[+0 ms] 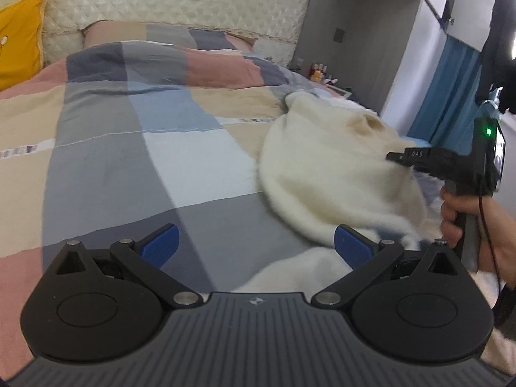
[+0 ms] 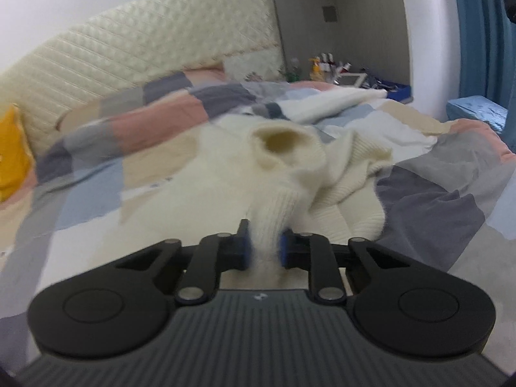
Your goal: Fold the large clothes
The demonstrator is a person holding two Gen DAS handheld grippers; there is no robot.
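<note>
A cream knitted sweater (image 1: 325, 174) lies rumpled on the patchwork bedspread (image 1: 135, 135), its round collar opening (image 2: 280, 143) facing up. In the right wrist view my right gripper (image 2: 265, 248) is shut on a bunched fold of the sweater (image 2: 274, 213), the blue pads pressing the knit from both sides. From the left wrist view the right gripper (image 1: 395, 157) reaches over the sweater from the right, held by a hand (image 1: 464, 222). My left gripper (image 1: 256, 245) stands open low over the bedspread, its right pad (image 1: 351, 246) at the sweater's near edge, nothing between its fingers.
A quilted cream headboard (image 1: 180, 3) backs the bed, with a yellow pillow (image 1: 19, 35) at the far left. Bottles and small items (image 2: 325, 64) crowd a bedside shelf in a grey alcove. Blue curtains (image 2: 480, 32) hang at the right, above a blue cushion (image 2: 474, 109).
</note>
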